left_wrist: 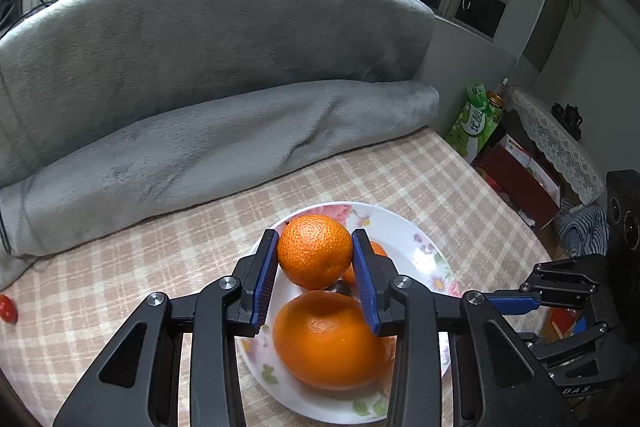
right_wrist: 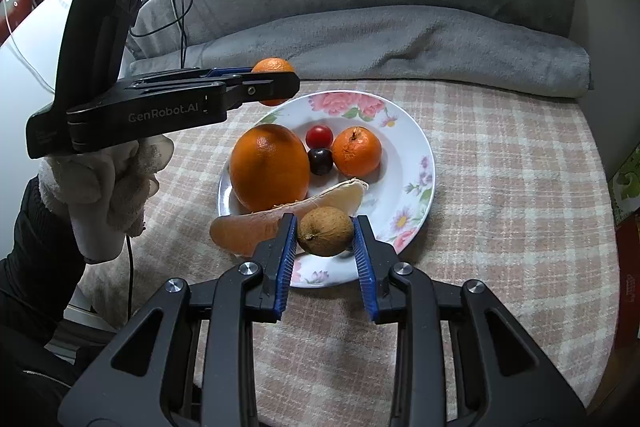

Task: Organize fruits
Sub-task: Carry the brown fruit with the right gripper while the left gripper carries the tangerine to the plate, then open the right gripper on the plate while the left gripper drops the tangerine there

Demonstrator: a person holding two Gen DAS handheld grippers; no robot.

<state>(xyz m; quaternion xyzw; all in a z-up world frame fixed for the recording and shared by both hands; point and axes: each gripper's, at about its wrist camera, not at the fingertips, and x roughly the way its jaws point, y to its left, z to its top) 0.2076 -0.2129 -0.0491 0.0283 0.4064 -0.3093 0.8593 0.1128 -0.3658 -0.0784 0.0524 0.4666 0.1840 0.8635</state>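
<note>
I hold a tangerine (left_wrist: pixel 314 251) in my left gripper (left_wrist: pixel 315 259) and a brown fruit (right_wrist: pixel 325 231) in my right gripper (right_wrist: pixel 325 241) over the half-filled plate (right_wrist: pixel 416 163); one cherry tomato (left_wrist: pixel 8 308) waits outside.

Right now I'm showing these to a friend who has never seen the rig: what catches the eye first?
Two tools each grip a fruit over a floral plate on the checked cloth. The left tool clamps a mandarin above the big orange; the right tool pinches a brown fruit at the plate's near rim. Behind lies a grey blanket.
</note>
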